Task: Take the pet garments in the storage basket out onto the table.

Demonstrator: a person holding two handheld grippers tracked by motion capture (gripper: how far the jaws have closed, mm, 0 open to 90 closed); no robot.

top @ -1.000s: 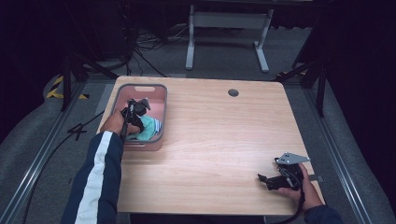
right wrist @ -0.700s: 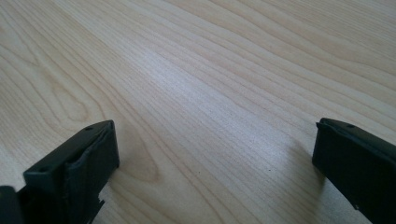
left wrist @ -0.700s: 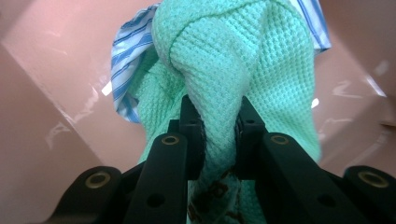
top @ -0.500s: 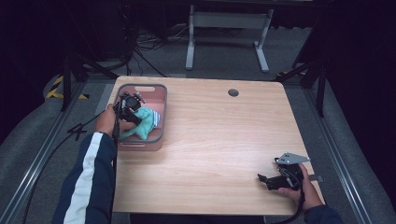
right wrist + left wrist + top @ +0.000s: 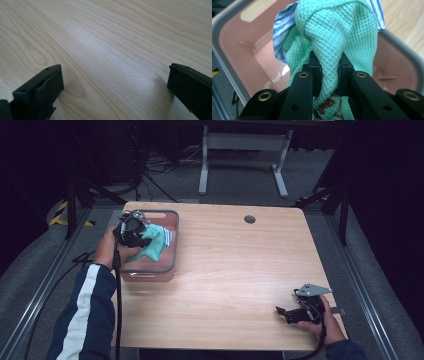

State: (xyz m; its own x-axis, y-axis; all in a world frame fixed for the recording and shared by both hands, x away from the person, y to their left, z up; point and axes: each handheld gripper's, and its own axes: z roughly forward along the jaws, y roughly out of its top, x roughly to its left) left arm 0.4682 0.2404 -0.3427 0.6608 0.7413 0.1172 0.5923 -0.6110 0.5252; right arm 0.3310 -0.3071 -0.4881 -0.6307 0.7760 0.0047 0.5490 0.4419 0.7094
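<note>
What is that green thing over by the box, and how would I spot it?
Look to the wooden table's far left corner, where a pink bin with a grey rim sits. Above it the left gripper pinches a mint-green waffle-weave cloth, backed by blue-striped white fabric.

Illegible brown lettering on the green cloth [image 5: 332,50]

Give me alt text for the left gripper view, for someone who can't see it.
The left gripper has its black fingers shut on a green waffle-weave cloth, held above a pink bin. A blue-striped cloth hangs behind it.
</note>
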